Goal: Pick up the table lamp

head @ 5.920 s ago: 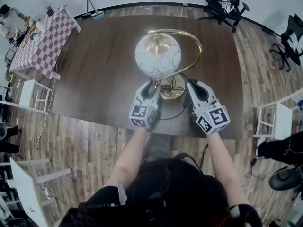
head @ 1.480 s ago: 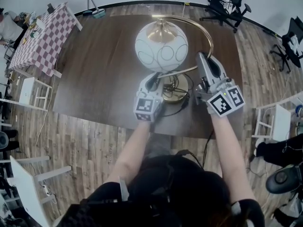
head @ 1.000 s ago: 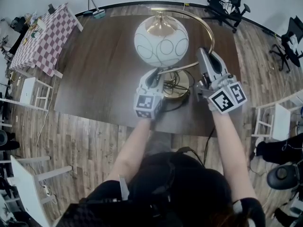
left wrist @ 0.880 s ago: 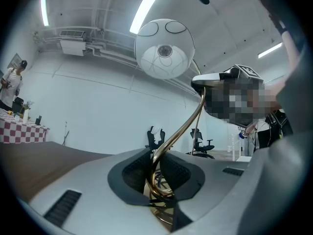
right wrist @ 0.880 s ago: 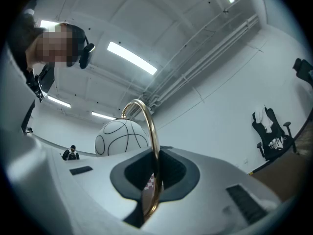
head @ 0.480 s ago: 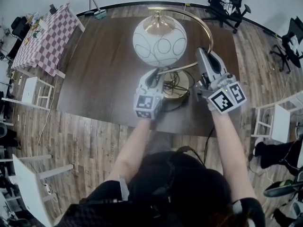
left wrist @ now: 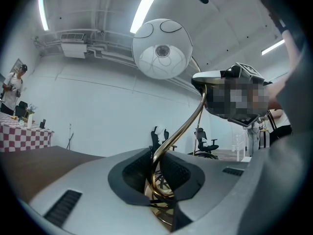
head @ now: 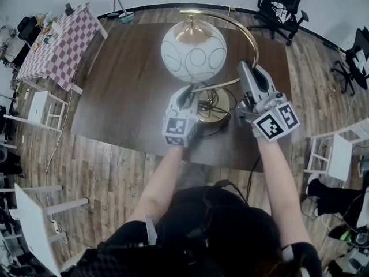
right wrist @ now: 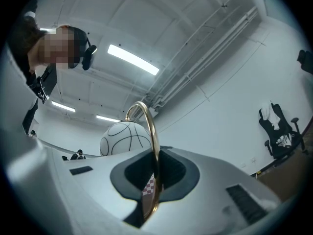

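Lift step: left gripper (head: 186, 93) and right gripper (head: 245, 68) both pinch the brass arm (right wrist: 154, 131) of the table lamp (head: 193, 52); next needs an even, synced raise.

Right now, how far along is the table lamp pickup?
Done: left gripper clamps the brass stem; right gripper, jaws just tightened, clamps the arched arm. In hand: the lift. Left: raising it clear; whether the round base has left the table is unclear.

Overhead plus seemingly upward lamp (head: 193, 52) close-ups

One lamp (head: 193, 52), one table (head: 130, 91), two grippers (head: 187, 98) (head: 249, 75)
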The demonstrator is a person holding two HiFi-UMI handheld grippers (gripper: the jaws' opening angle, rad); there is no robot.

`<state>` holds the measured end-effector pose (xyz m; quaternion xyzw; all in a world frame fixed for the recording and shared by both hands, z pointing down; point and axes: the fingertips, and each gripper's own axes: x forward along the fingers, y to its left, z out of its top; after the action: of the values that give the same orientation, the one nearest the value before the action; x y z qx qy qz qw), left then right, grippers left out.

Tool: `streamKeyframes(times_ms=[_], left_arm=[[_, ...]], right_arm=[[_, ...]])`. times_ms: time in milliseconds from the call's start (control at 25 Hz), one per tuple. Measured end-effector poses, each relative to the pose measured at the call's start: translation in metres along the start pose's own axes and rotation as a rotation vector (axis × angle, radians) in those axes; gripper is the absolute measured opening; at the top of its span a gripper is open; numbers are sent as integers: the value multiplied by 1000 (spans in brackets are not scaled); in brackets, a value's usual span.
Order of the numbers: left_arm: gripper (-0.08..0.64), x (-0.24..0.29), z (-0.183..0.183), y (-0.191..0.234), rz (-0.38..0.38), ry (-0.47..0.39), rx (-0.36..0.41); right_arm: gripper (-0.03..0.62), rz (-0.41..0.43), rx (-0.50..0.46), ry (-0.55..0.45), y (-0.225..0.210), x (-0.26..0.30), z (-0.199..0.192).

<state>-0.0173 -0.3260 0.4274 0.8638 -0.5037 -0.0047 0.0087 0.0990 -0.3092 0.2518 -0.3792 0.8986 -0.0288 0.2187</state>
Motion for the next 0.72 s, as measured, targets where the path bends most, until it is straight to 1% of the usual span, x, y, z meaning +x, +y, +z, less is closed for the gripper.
streamKeyframes(times_ms=[320,720], left_arm=[[61,5,8,3,11,-13,-3],[61,8,18,7,7,-21,3]], right_arm=[[9,26,-13,1,0,10,7],[9,33,-28,-5,5,18,14]])
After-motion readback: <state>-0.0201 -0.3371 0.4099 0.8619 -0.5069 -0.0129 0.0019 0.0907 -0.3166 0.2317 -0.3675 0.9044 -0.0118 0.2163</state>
